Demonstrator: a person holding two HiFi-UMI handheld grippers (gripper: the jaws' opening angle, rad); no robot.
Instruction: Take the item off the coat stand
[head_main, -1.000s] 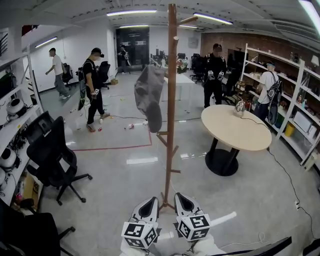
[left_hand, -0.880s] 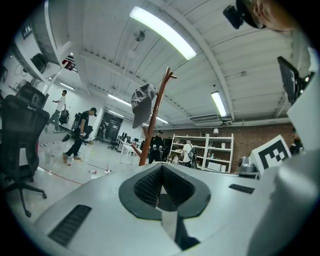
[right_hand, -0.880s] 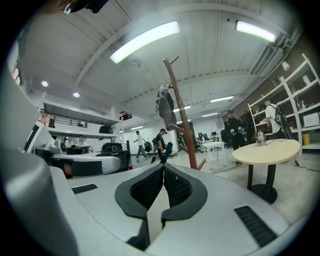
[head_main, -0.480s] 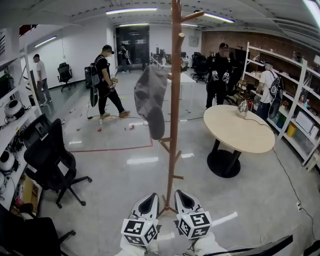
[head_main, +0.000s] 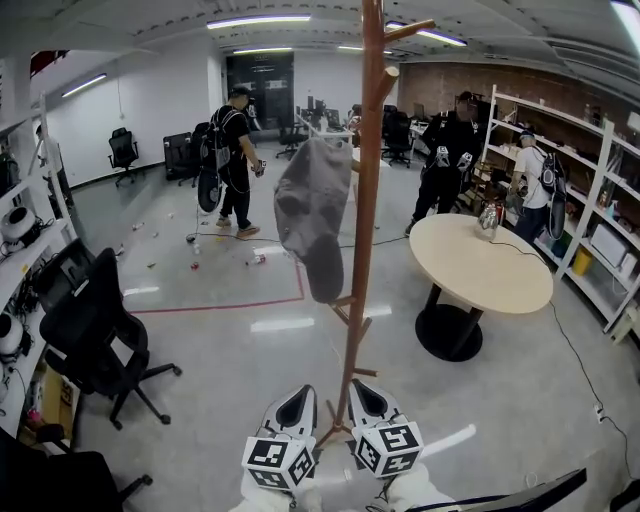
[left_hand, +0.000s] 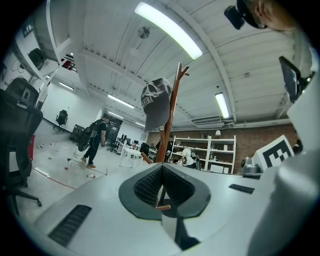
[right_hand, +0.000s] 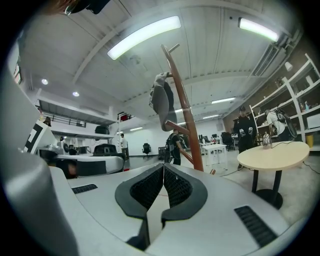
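Observation:
A tall brown wooden coat stand (head_main: 365, 230) rises from the floor just ahead of me. A grey cloth item (head_main: 312, 212) hangs from a peg on its left side, high up. Both grippers are low at the bottom of the head view, level, side by side near the stand's foot. The left gripper (head_main: 304, 398) is shut and empty, and so is the right gripper (head_main: 358, 390). The left gripper view has the shut jaws of the left gripper (left_hand: 161, 167) below the grey item (left_hand: 156, 102) and the stand (left_hand: 170, 125). Past the shut right gripper (right_hand: 163, 166) in the right gripper view hang the item (right_hand: 161, 100) and stand (right_hand: 184, 120).
A round beige table (head_main: 480, 268) stands to the right of the stand. A black office chair (head_main: 90, 330) is at the left. Shelving (head_main: 590, 210) lines the right wall. People (head_main: 232, 150) move about at the back, one (head_main: 450, 150) beside the table.
The coat stand and grey item have grown nearer and shifted right in the head view. The person at the back left has walked rightward. Both grippers keep their place in the picture, still shut.

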